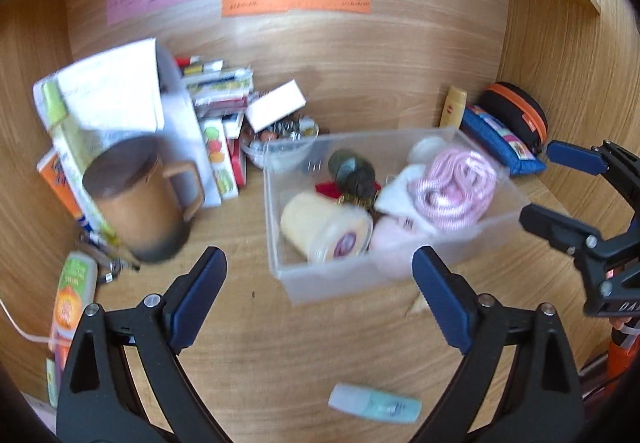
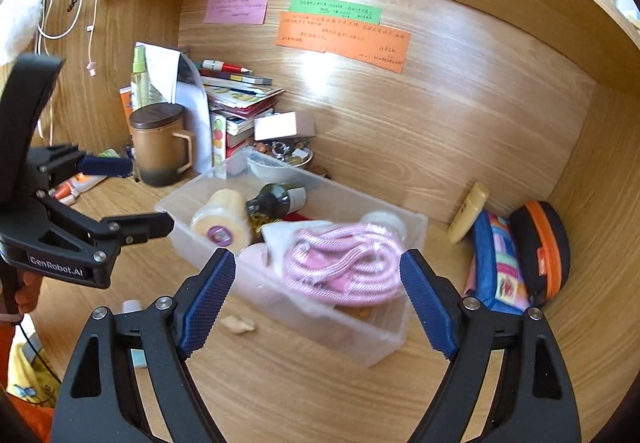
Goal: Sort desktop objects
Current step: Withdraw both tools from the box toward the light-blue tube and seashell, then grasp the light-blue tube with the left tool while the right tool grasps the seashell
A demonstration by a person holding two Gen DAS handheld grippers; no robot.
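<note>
A clear plastic box [image 1: 316, 285] stands on the wooden desk and holds a coiled pink cord [image 1: 454, 187], a pale yellow jar [image 1: 320, 227], a dark bottle [image 1: 352, 171] and white cloth. My left gripper [image 1: 320, 267] is open just short of the box's near wall, with nothing between its pads. In the right wrist view my right gripper [image 2: 318, 263] is also open, at the box's [image 2: 360, 339] end nearest that camera, where the pink cord [image 2: 344, 267] lies. It grips nothing. Each gripper shows in the other's view: the right gripper [image 1: 548, 185], the left gripper [image 2: 146, 193].
A lidded brown mug [image 1: 140, 199] stands left of the box, before stacked books [image 1: 220, 95] and papers. A mint tube [image 1: 374, 405] lies near the front. A blue pencil case [image 2: 498, 259], a black-orange pouch [image 2: 544, 243] and a yellow tube [image 2: 468, 211] fill the right corner.
</note>
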